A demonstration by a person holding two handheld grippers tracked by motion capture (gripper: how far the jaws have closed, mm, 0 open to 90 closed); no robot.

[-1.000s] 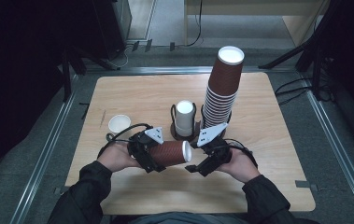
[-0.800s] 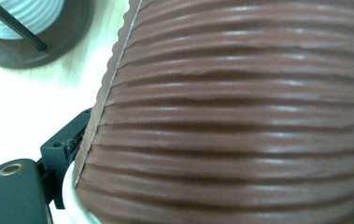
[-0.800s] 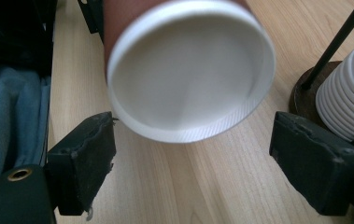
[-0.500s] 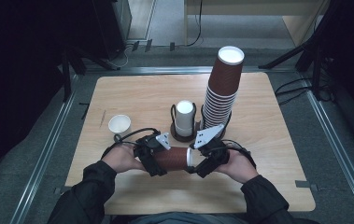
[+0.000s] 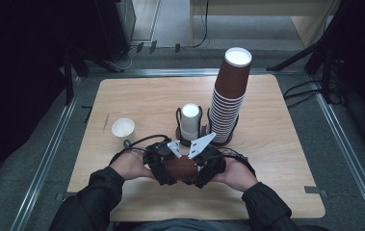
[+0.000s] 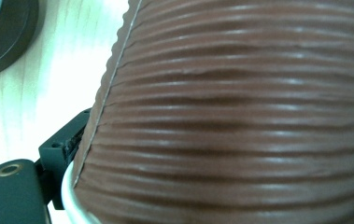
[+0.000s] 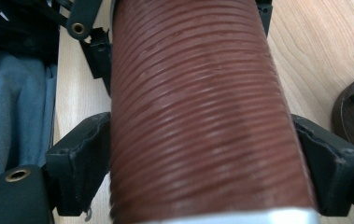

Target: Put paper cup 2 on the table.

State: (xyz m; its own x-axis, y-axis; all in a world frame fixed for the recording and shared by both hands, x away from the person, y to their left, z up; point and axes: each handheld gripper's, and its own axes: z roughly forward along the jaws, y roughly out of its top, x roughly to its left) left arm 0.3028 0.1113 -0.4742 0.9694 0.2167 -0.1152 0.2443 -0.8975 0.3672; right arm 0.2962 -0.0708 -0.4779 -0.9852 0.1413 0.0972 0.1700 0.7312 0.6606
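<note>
Ribbed brown paper cup (image 5: 180, 167) lies on its side above the near middle of the light wooden tabletop (image 5: 286, 159), held between the two grippers. Whether it touches the wood cannot be told.

Left gripper (image 5: 163, 166), high view: at the cup's left end, grey three-cornered plate tilted up on top, cable looping back toward the person's left hand (image 5: 131, 165). In the left gripper view the cup's ridged wall (image 6: 240, 112) is pressed close to the camera; one black finger (image 6: 65, 144) lies against the cup's left edge beside its white rim. The other finger is hidden, so the pinch shows on one side alone; I cannot tell for sure whether this gripper clamps.

Right gripper (image 5: 204, 168), high view: at the cup's right end, the person's right hand (image 5: 235, 174) behind it. In the right gripper view both black fingers (image 7: 79, 161) are spread to the cup's width and press on its wall (image 7: 202, 116) from either side, pinching it.

Behind the grippers: a dark round stand with wire uprights (image 5: 185, 137) carries a short stack of white cups (image 5: 190, 120). Just right of it, a tall stack of brown ribbed paper cups (image 5: 228, 96) leans slightly. A single small white paper cup (image 5: 123, 129) stands upright to the left, well apart from the stand.
</note>
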